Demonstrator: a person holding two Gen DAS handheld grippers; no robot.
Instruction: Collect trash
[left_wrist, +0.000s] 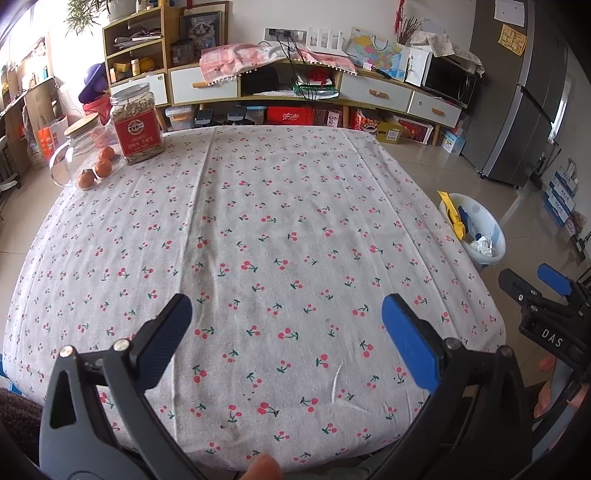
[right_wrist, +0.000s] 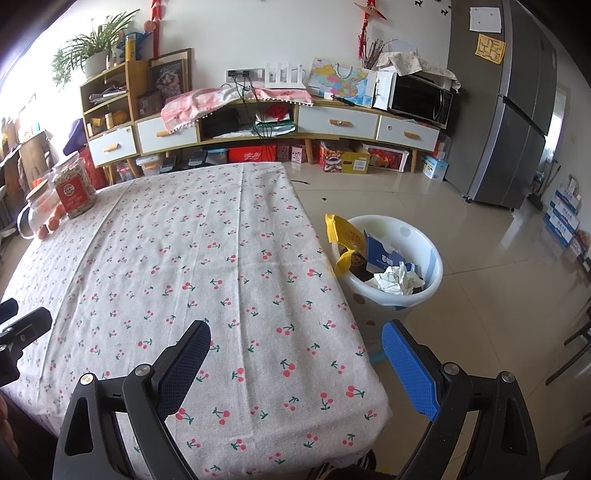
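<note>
- Left gripper: jaws spread wide, nothing between them, hovering over the near part of the worktop, which carries a white cloth printed with red cherries.
- Right gripper: jaws likewise wide and empty, held over the worktop's near right corner, pointing toward the floor beside it.
- Trash location: all visible trash sits in the round white plastic bin on the tiled floor just beside the worktop's right edge. No loose trash shows on the cloth in either view.
- Bin contents: a yellow foil snack wrapper leaning over the rim, a torn blue-and-white cardboard carton, and a crumpled white paper wad on top.
- Handling, judged: all three look very light. The wrapper is thin, slick and floppy; best pinched across a flat fold, not at an edge. The paper wad is soft and compressible; a grip across its bulk should hold. The carton is semi-stiff; take it by one wall.
- Non-trash: a clear plastic jar with a red label and a glass jug with a wooden lid stand at the far left corner, with small orange fruits beside them.
- Judgement: collection appears complete or nearly so.
</note>
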